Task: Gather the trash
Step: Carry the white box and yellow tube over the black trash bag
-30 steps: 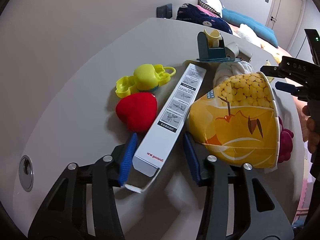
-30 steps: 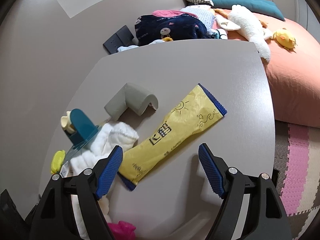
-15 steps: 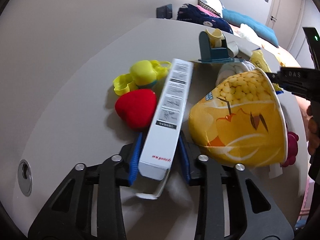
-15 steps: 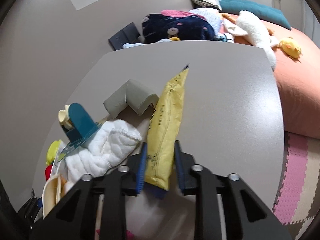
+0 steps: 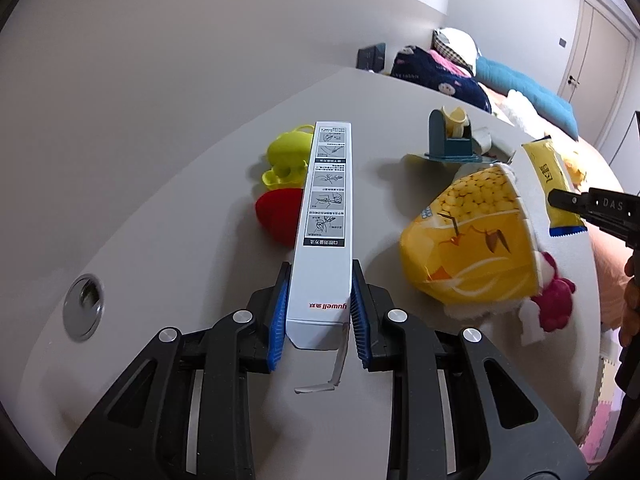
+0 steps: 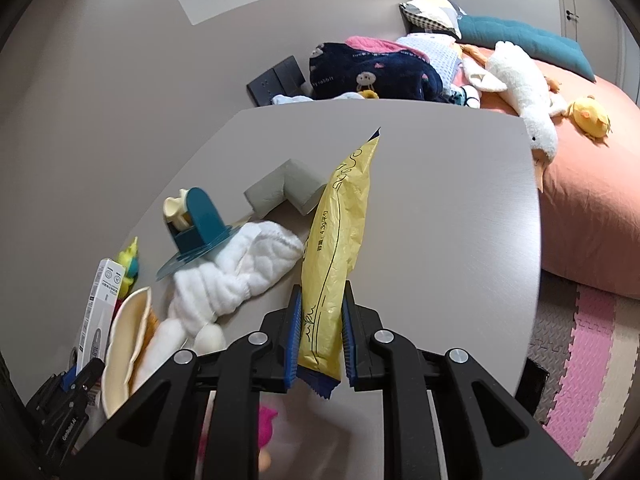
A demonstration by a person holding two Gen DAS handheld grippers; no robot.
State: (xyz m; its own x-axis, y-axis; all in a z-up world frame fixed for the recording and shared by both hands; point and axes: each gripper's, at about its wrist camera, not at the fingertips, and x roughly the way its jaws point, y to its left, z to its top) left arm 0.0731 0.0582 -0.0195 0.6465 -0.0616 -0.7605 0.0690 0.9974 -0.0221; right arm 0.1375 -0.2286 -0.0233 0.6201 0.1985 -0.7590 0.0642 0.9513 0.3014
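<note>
- Gripping a long white carton point(image 5: 326, 216), the left gripper point(image 5: 319, 312) has its fingers clenched on it, above the bench point(image 5: 192, 208).
- Right gripper point(image 6: 319, 340) fingers pinch a yellow wrapper point(image 6: 336, 248).
- Yellow paper cup point(image 5: 468, 240) lies tipped; its contents cannot be told.

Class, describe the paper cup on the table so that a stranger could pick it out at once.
On the grey table, look right of the white box held in the left gripper. The paper cup lies on its side: the only yellow container printed with corn kernels.

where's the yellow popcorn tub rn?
Left wrist view, right of centre: the yellow popcorn tub lies on its side on the grey table, between the long white carton and pink toy.
</note>
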